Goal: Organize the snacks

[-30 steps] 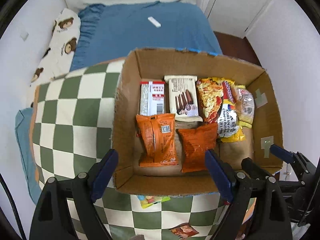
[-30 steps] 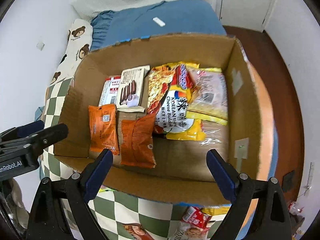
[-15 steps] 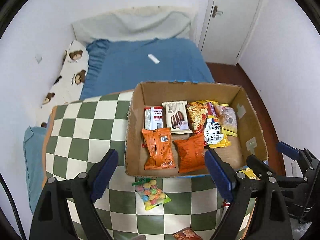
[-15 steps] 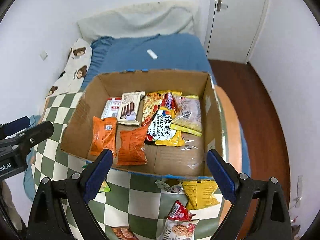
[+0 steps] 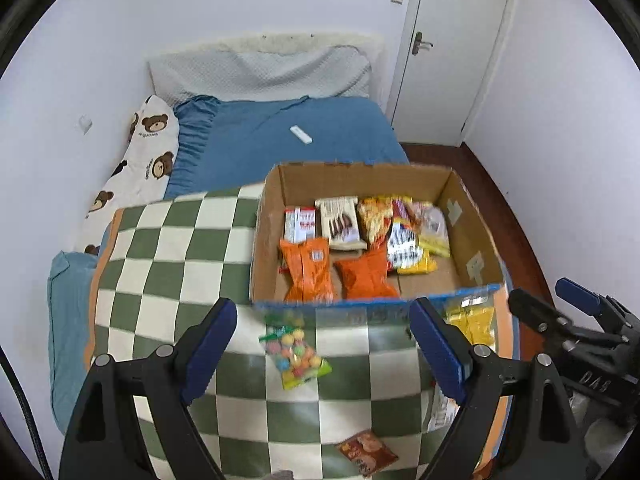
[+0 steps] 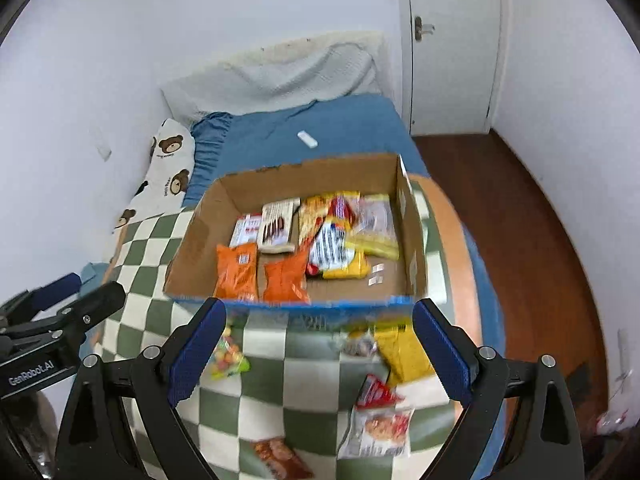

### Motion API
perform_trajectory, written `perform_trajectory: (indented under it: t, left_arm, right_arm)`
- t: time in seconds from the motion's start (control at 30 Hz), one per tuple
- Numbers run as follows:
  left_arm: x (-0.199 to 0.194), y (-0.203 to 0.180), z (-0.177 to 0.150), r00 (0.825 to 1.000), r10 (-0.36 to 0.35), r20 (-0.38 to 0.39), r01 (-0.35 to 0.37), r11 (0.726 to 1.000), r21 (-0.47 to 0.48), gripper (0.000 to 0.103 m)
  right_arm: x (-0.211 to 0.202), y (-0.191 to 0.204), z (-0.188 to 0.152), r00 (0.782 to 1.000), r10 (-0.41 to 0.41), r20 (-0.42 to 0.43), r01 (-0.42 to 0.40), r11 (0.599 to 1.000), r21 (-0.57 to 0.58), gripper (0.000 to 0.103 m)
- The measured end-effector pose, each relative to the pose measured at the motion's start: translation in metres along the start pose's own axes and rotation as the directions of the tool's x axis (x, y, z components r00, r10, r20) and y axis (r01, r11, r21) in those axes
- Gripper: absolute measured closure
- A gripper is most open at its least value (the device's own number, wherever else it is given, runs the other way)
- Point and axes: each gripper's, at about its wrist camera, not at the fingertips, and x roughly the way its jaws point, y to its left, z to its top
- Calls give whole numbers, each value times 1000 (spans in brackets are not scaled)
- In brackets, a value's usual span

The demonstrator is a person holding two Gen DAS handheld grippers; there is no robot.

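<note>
An open cardboard box [image 5: 472, 236] [image 6: 192, 240] stands on a green-and-white checkered cloth [image 5: 168, 264] [image 6: 264, 400]. Inside lie two orange packets [image 5: 308, 272] [image 6: 236, 272], a chocolate wafer pack [image 5: 340, 222], a red-and-white pack [image 5: 298, 224] and noodle bags [image 5: 404, 240] [image 6: 340, 248]. Loose in front of the box are a bag of coloured candy [image 5: 296, 354] [image 6: 228, 354], a yellow packet [image 5: 474, 320] [image 6: 400, 354], a brown packet [image 5: 368, 452] [image 6: 280, 458] and a red-and-clear snack bag [image 6: 380, 420]. My left gripper [image 5: 324, 350] and my right gripper [image 6: 318, 350] are both open and empty, held above the loose snacks.
A bed with a blue sheet [image 5: 280, 140], a bear-print pillow [image 5: 140, 160] and a small white remote [image 5: 301, 135] lies behind the box. A white door [image 5: 452, 48] and a dark wooden floor [image 6: 532, 240] are at the right.
Both grippers have pulled back and up from the box, so the whole box, the loose snacks in front of it and the room came into view. Both stayed open.
</note>
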Motion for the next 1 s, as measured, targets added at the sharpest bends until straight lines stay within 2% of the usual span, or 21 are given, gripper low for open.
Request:
perform_trajectory:
  t: [0.1,0.13,0.17,0.23,0.3,0.37,0.43,0.47,0.5,0.57,0.6,0.63,0.7,0.73,0.8,0.87,0.9,1.0]
  left_arm:
    - [14,-2,-29,998,10,-62,-10,1000,7,15]
    - [24,-3,-41,995,4,-104,-3,1000,7,15]
    - [35,-4,-54,988,-9,-156,10,1000,3,15]
    - [64,-4,-84,959,-44,-281,36,999,-31,15]
    - [99,-3,-121,896,-106,-431,72,993,-94,15]
    - [126,-4,-150,832,-176,-527,99,980,-171,15]
    - [157,-10,-184,738,-254,-625,112,960,-258,15]
    - [168,-13,-195,704,-279,-653,113,952,-286,16]
    - [181,-17,-206,664,-317,-677,112,938,-329,17]
    - [200,-24,-219,615,-374,-694,108,912,-395,17]
    - [208,-29,-224,599,-397,-696,105,900,-422,17]
    - [216,-32,-227,591,-404,-698,97,895,-436,19]
    - [226,-36,-227,597,-408,-691,80,887,-455,26]
    - [229,-38,-226,606,-399,-688,72,889,-452,33]
    - [230,-41,-220,631,-375,-679,69,899,-432,38]
    - [228,-44,-212,661,-332,-673,80,923,-376,46]
    - [227,-45,-209,676,-306,-670,83,935,-344,47]
    - [220,-50,-199,743,-178,-646,65,979,-194,47]
  right_arm:
    - [9,-20,-29,998,2,-55,1,999,51,6]
    - [16,-28,-39,997,-1,-83,7,998,63,6]
    - [24,-35,-50,993,-2,-115,11,997,78,6]
    - [44,-53,-75,982,3,-187,21,992,128,7]
    - [60,-73,-99,968,29,-247,22,979,203,8]
    - [77,-99,-131,948,106,-299,5,937,348,8]
    - [92,-120,-157,928,191,-320,-13,874,486,8]
    - [99,-131,-170,917,239,-319,-21,829,559,8]
    - [104,-138,-179,911,259,-322,-16,801,599,8]
    - [116,-150,-197,899,312,-307,-18,728,685,8]
    - [120,-152,-201,897,322,-302,-16,708,706,10]
    - [126,-154,-205,894,338,-296,-20,688,726,13]
    - [135,-157,-210,892,343,-293,0,649,761,14]
    - [140,-157,-212,891,352,-288,2,629,777,14]
    - [148,-155,-209,899,328,-291,28,619,785,14]
    - [153,-149,-202,908,280,-310,51,663,747,20]
    - [155,-143,-195,913,233,-335,75,711,699,23]
    - [165,-120,-176,910,139,-390,92,851,517,28]
